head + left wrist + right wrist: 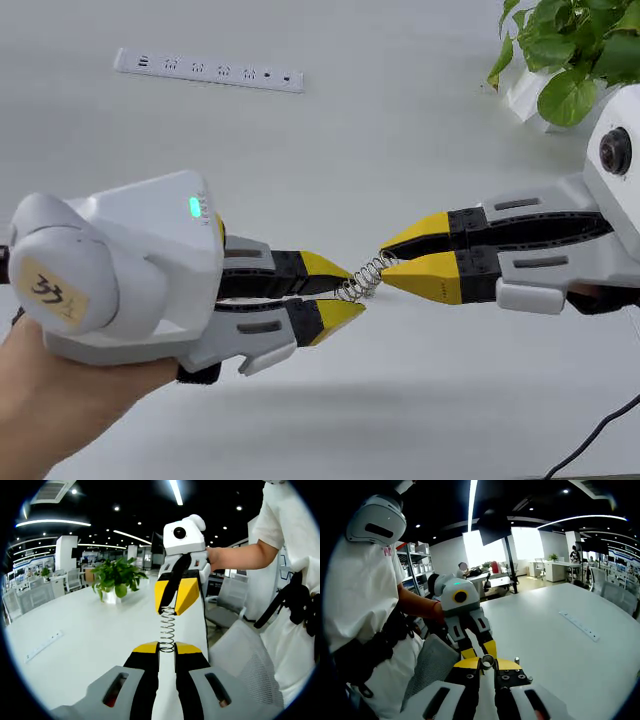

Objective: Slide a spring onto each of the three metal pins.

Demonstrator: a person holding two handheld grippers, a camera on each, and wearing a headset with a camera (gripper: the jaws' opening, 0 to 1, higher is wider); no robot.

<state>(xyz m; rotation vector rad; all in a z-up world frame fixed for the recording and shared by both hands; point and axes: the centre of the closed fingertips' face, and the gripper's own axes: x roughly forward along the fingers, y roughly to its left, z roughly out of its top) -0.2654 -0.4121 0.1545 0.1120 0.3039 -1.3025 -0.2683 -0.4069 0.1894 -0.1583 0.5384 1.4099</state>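
While two grippers (pixel 345 292) (pixel 392 263) pinch it, one spring (pixel 362 280) hangs

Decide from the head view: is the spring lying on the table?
No, the spring is held in the air between the tips of the left gripper and the right gripper, above the table.

White shells, yellow-tipped black jaws on left tool (pixel 352 293), right tool (pixel 393 262); green light (pixel 194 207), handwritten sticker (pixel 48 290) on left; white shirt (pixel 285 535).

The spring (pixel 362 280) has both ends hidden, pinched inside the tips of the left gripper (pixel 352 292) and right gripper (pixel 385 264); whether a pin runs through it cannot be told; the far-right plant (pixel 565 50) and near-right cable (pixel 598 432) are cut by the edge.
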